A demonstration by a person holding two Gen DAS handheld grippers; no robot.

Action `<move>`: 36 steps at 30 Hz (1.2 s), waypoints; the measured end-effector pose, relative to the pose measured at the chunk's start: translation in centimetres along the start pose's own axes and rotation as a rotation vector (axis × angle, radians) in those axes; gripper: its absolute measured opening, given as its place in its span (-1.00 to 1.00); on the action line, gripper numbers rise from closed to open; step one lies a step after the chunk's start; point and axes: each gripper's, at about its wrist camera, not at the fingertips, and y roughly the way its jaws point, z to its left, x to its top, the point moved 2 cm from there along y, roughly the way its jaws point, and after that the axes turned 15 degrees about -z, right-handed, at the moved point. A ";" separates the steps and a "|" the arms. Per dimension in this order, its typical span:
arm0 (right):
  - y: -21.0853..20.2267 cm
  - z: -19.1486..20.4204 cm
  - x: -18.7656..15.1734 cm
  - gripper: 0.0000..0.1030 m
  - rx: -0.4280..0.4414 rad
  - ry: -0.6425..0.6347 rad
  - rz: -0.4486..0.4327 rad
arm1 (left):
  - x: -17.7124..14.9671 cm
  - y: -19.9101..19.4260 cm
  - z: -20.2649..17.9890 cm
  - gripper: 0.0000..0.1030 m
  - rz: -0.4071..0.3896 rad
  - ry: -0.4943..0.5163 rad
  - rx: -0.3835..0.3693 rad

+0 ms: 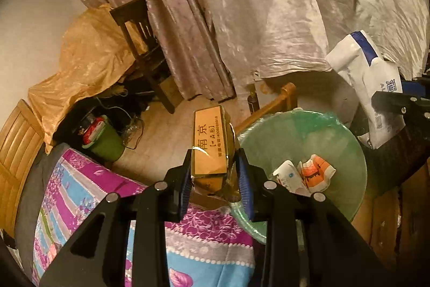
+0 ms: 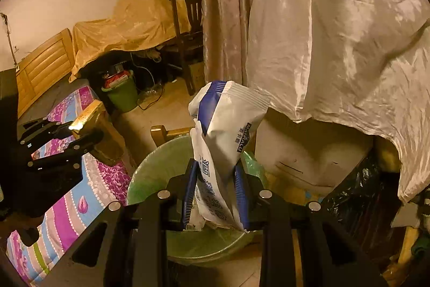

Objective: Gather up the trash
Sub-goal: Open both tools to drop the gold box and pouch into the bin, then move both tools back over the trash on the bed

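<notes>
Left wrist cam first: my left gripper has its jaws clamped on a gold Nanjing cigarette pack, which sticks straight up toward 12 o'clock from between the blue pads. Just off at 3 o'clock is the trash bin with the green liner, and I can see crumpled wrappers lying down inside it, one white, one orange. The pack sits beside the bin's rim, over the edge of the floral bedspread, not over the opening. Up at 2 o'clock the right gripper pokes in holding a white and blue bag. A small green bucket stands on the floor at 9 o'clock, well apart, and a dark wooden chair at 11 o'clock

Right wrist cam: right gripper jaws are closed on that white and blue snack bag, standing upright, right above the lined bin. The left gripper with the gold pack shows at 9 o'clock, over the bedspread
</notes>
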 end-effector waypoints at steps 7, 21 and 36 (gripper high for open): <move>0.7 -0.5 -0.5 -0.44 0.020 0.034 0.018 | -0.3 1.6 -0.4 -0.42 0.026 -0.045 -0.068; 2.0 -0.9 -1.1 -0.44 0.048 0.048 0.040 | -0.1 3.0 -0.4 -0.37 0.027 -0.192 -0.231; 2.7 -0.6 -1.6 -0.16 0.054 0.047 0.036 | -1.4 2.0 2.1 0.39 0.024 -0.204 -0.105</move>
